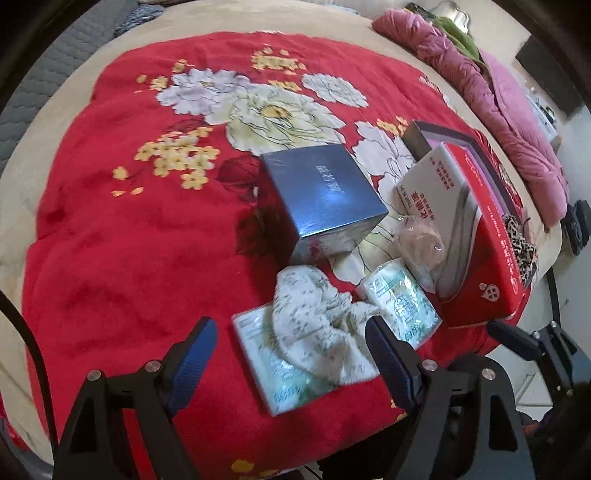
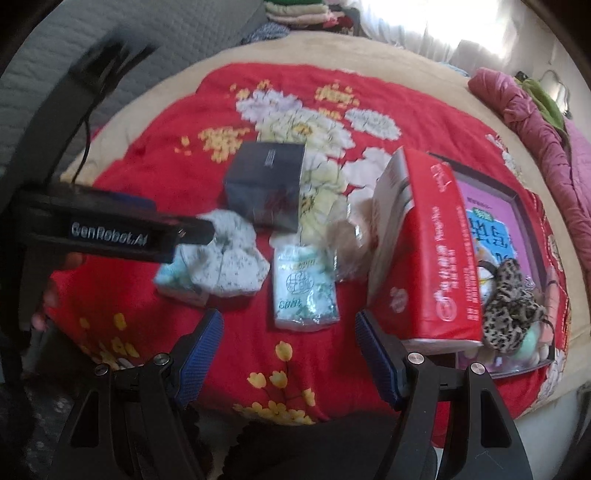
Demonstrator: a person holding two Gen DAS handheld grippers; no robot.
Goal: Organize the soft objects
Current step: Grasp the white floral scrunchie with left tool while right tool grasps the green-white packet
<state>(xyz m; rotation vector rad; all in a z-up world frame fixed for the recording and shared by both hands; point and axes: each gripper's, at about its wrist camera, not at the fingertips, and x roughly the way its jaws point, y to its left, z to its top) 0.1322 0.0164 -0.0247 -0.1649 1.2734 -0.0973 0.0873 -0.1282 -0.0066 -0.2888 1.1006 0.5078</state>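
Observation:
A white speckled scrunchie [image 1: 314, 314] lies on a tissue pack [image 1: 273, 373] on the red floral blanket [image 1: 129, 258]; it also shows in the right wrist view [image 2: 229, 258]. My left gripper [image 1: 291, 350] is open, its jaws either side of the scrunchie and pack, just above them. A second tissue pack [image 2: 304, 291] lies ahead of my open, empty right gripper [image 2: 290, 336]. A bagged beige item [image 1: 419, 243] lies by the red box [image 2: 432, 258]. A leopard scrunchie [image 2: 511, 310] sits in the purple tray [image 2: 524, 206].
A shiny blue-grey box [image 1: 321, 199] stands mid-blanket, behind the soft items. A pink quilt [image 1: 498, 103] lies along the right. The left gripper's body [image 2: 110, 229] crosses the right wrist view. Folded clothes [image 2: 299, 13] are stacked at the back.

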